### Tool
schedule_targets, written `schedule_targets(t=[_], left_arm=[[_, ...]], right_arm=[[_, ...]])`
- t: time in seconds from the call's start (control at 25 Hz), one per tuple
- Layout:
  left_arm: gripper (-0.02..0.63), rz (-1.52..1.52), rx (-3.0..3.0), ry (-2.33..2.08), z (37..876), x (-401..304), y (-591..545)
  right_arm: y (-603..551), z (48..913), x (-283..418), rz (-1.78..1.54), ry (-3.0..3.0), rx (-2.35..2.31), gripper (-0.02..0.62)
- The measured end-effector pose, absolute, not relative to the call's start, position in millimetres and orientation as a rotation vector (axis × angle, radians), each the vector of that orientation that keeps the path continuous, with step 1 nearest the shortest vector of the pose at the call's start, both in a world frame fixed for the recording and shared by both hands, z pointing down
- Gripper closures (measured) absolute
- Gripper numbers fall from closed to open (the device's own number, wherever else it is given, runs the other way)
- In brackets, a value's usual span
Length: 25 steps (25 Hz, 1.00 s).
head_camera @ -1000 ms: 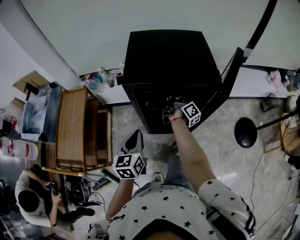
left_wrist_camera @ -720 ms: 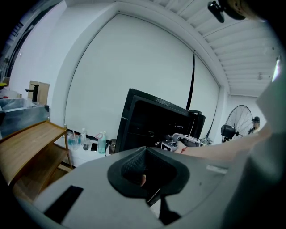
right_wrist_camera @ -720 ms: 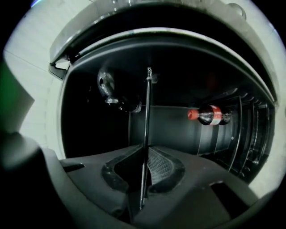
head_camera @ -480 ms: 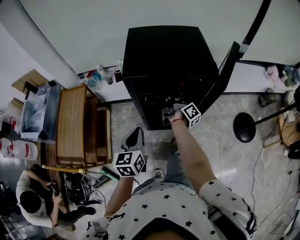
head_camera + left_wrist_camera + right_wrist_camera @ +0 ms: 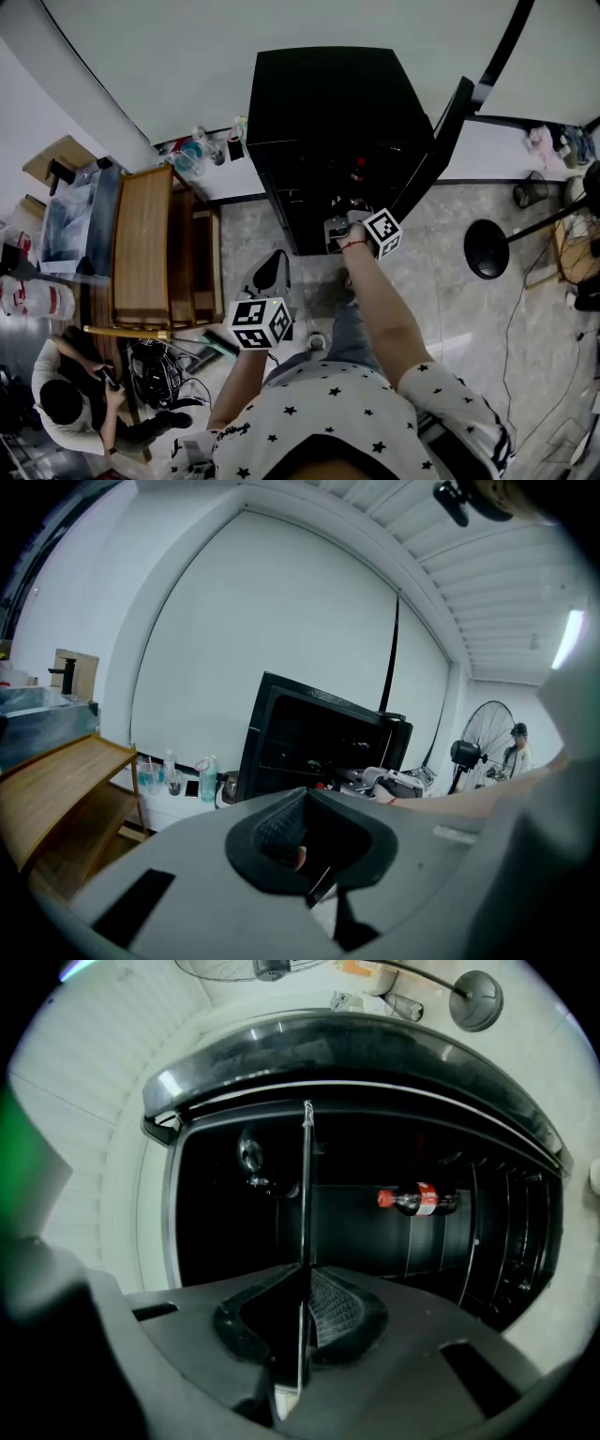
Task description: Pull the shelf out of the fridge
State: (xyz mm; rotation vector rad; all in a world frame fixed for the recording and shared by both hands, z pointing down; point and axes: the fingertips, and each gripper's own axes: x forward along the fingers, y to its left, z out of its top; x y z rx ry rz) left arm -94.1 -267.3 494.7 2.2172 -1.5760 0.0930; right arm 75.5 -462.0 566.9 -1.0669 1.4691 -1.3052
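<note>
Right gripper view: the right gripper (image 5: 302,1321) is clenched on the front edge of the shelf (image 5: 305,1194). The shelf shows edge-on only, as one thin bright line running from between the pads into the open fridge (image 5: 375,1232). Its flat surface is not visible, and its far end fades into the dark interior. How far it stands out of the cabinet cannot be read. A bottle (image 5: 417,1200) with a red cap and label lies deeper inside; other contents are too dark to identify.

Left gripper view: the left gripper (image 5: 305,841) has its jaws together with no object between them. A small pale spot in the recess cannot be identified. This gripper is held well apart from the fridge, beside a wooden rack (image 5: 56,789).

Head view: the marker cube and the hand cover the right jaws, and the shelf cannot be separated from the black opening. The fridge door (image 5: 441,141) stands open at the right.
</note>
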Motion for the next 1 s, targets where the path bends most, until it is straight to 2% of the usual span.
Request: schedule_targets(t=[1.0], left_arm=[[0.594,0.102,2.276,-1.526,490.6,-96.4,-214.5]], right_arm=[[-398.6,565.0,82.1,-1.283,1.453,-1.05,0.58]])
